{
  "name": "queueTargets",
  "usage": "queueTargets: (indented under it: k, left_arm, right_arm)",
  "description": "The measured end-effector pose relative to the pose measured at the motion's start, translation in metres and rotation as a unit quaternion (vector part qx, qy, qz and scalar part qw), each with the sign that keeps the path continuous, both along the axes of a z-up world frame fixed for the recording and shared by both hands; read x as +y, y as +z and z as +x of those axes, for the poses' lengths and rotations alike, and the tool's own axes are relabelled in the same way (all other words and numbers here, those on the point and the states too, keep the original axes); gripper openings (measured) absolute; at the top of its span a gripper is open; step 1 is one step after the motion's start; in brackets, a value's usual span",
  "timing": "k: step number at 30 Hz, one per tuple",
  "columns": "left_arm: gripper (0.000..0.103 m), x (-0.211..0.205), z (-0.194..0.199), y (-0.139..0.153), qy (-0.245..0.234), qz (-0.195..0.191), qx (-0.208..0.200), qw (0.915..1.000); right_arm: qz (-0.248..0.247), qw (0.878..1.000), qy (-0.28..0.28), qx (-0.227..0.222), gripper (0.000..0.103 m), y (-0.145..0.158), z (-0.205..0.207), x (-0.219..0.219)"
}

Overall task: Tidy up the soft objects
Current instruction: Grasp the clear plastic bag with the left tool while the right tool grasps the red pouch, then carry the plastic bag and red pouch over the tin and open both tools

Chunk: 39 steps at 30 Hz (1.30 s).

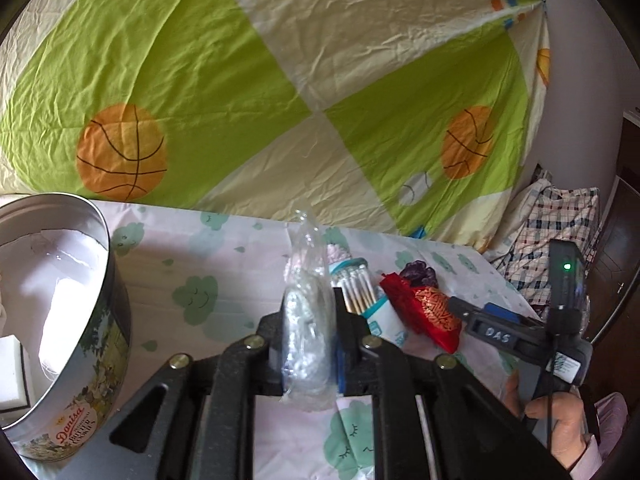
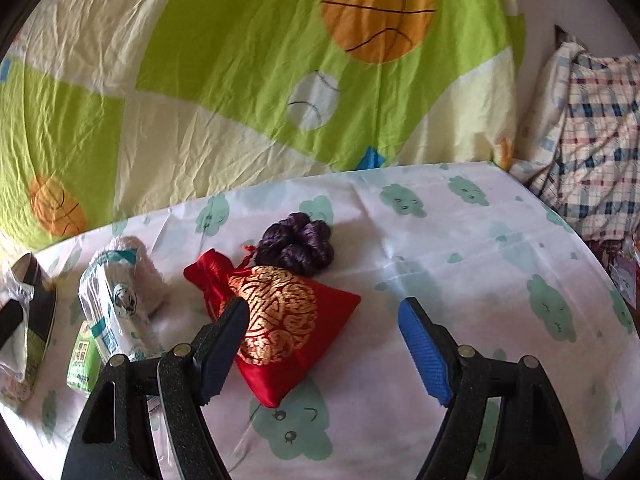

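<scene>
My left gripper [image 1: 308, 312] is shut on a clear plastic bag of white cotton [image 1: 306, 320], held above the cloud-print table cover. The round Danisa cookie tin [image 1: 92, 320] stands open at the left, with white items inside. My right gripper [image 2: 324, 320] is open just above a red and gold drawstring pouch [image 2: 280, 320]; its left finger overlaps the pouch. The pouch also shows in the left wrist view [image 1: 424, 308]. A dark purple scrunchie [image 2: 296, 244] lies behind the pouch. A pack of cotton swabs [image 2: 112, 304] and a pale fuzzy roll [image 2: 140, 264] lie to the left.
A green and cream quilt with basketballs [image 1: 280, 80] rises behind the table. A plaid cloth [image 2: 592, 136] lies at the far right. A small green packet [image 2: 82, 364] lies by the swab pack. The table cover [image 2: 480, 240] runs right to its edge.
</scene>
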<state>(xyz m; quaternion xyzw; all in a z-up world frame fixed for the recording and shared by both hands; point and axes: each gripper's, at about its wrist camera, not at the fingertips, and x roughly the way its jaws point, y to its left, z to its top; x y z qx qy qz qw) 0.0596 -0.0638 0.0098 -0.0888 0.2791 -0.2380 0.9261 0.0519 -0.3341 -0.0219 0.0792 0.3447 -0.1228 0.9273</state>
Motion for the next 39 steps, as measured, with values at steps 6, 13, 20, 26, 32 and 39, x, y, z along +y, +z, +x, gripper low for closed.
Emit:
queueTargets:
  k: [6, 13, 20, 26, 32, 39]
  left_arm:
    - [0.013, 0.003, 0.0, 0.004, -0.017, -0.024, 0.005, 0.9995]
    - [0.013, 0.001, 0.001, 0.003, -0.026, -0.033, 0.015, 0.999]
    - [0.014, 0.002, -0.002, 0.003, -0.014, -0.021, 0.002, 0.9997]
    - [0.014, 0.003, -0.002, 0.003, 0.003, -0.011, -0.003, 0.9999]
    - [0.014, 0.0, -0.004, 0.001, 0.024, 0.013, -0.017, 0.9995]
    - [0.014, -0.003, -0.009, -0.004, 0.044, 0.06, -0.031, 0.9968]
  right_arm:
    - [-0.021, 0.996, 0.073, 0.049, 0.079, -0.013, 0.034, 0.017]
    - [-0.037, 0.992, 0.081, 0.086, 0.052, -0.023, 0.042, 0.026]
    - [-0.039, 0.994, 0.071, 0.076, 0.02, -0.017, 0.028, 0.021]
    - [0.091, 0.993, 0.071, -0.03, 0.02, 0.012, -0.006, 0.002]
    - [0.163, 0.98, 0.052, -0.104, 0.02, 0.022, -0.027, 0.011]
    - [0.108, 0.986, 0.001, -0.13, 0.021, 0.022, -0.052, 0.049]
